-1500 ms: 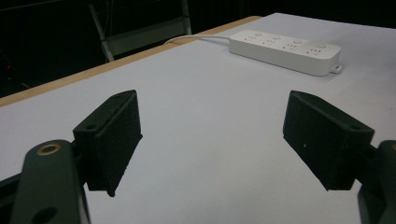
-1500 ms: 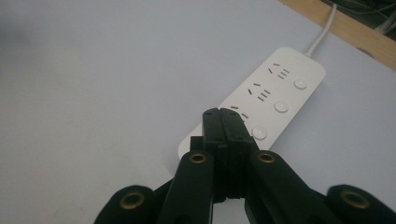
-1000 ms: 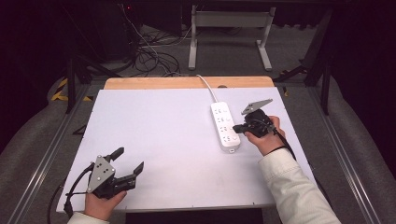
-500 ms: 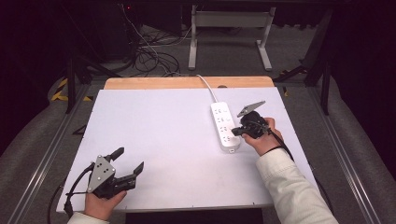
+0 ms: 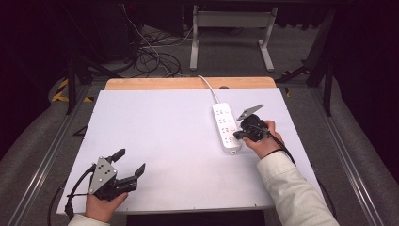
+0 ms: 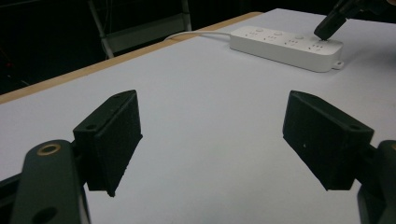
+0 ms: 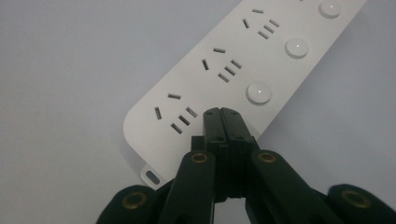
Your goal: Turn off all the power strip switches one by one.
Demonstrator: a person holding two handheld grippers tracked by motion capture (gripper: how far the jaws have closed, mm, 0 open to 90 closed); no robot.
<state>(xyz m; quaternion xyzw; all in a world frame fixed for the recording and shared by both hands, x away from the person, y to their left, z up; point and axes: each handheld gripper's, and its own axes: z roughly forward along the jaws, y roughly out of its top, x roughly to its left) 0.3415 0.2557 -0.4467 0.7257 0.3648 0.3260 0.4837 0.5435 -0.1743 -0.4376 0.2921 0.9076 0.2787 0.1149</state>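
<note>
A white power strip [image 5: 226, 127] lies on the right half of the white table top [image 5: 160, 132], its white cable running off the far edge. My right gripper [image 5: 238, 135] is shut with nothing between its jaws, and its closed tip rests on the strip's near end. In the right gripper view the closed tip [image 7: 221, 115] sits beside the last socket of the power strip [image 7: 219, 60], in line with its round buttons [image 7: 259, 92]. My left gripper [image 5: 130, 163] stands open and empty at the front left; its jaws [image 6: 210, 135] are wide apart, with the power strip [image 6: 280, 44] far off.
The table's wooden far edge [image 5: 188, 83] borders the white top. Behind it are cables on the floor [image 5: 150, 56] and a metal stand [image 5: 230, 33]. Metal rails [image 5: 47, 155] run along both sides of the table.
My right gripper has moved a little left and nearer the person, bringing its closed tip onto the strip's near end. The left gripper has stayed put.
</note>
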